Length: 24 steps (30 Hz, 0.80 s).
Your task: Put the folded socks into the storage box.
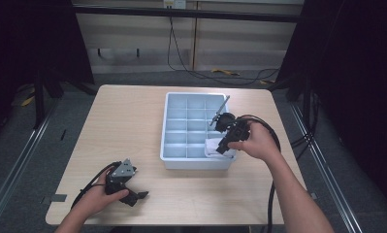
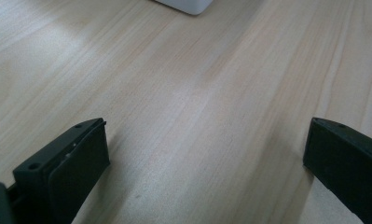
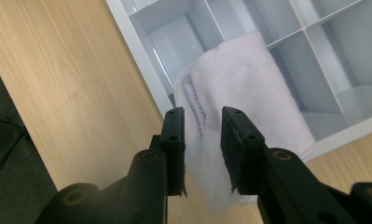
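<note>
Two grippers on my screens. High view first: my right gripper (image 1: 223,145) sits over the white cloth (image 1: 214,146), which lies in the near right corner of the divided grey tray (image 1: 168,127); placing looks done, withdrawal remains. Left gripper view: left gripper (image 2: 206,154) spread wide over bare wooden table (image 2: 183,93), holding nothing. Right gripper view: jaws narrowly apart, cloth just beyond them, apparently released.
</note>
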Each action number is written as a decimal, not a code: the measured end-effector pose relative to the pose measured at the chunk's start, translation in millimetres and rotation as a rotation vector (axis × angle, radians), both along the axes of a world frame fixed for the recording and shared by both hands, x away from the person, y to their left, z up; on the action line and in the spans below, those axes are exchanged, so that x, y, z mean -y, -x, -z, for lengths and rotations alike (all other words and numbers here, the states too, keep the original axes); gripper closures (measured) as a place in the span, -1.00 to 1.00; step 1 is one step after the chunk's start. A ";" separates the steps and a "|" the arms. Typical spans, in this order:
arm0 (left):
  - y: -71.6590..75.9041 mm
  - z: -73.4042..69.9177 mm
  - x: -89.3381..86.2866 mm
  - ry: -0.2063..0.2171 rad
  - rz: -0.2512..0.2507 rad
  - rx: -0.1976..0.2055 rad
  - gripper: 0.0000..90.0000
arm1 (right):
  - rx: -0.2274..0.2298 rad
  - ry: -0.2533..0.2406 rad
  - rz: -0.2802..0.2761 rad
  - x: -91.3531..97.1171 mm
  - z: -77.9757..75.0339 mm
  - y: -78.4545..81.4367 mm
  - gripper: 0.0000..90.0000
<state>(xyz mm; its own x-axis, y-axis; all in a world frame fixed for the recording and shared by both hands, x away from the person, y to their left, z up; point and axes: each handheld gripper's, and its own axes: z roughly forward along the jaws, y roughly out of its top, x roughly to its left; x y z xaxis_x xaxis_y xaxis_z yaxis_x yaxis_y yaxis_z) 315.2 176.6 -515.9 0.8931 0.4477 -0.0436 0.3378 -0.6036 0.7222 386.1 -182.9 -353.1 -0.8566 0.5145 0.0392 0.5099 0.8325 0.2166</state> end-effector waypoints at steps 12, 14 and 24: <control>0.0 -0.1 0.0 -0.001 0.000 -0.001 -1.00 | 0.001 0.009 0.030 2.1 -18.1 -10.4 0.72; 0.0 -0.1 0.0 0.000 0.000 -0.001 -1.00 | -0.001 0.017 0.019 2.2 -18.6 -12.6 0.76; 0.0 -0.1 0.0 0.000 0.000 -0.001 -1.00 | 0.000 0.048 0.026 -2.8 -13.6 -20.3 0.92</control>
<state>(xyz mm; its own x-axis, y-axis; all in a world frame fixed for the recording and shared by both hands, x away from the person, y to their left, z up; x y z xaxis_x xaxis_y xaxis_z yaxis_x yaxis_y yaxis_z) 315.2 176.6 -515.8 0.8932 0.4474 -0.0443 0.3383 -0.6040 0.7217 406.4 -180.1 -339.4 -0.8432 0.5375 0.0141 0.5312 0.8286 0.1768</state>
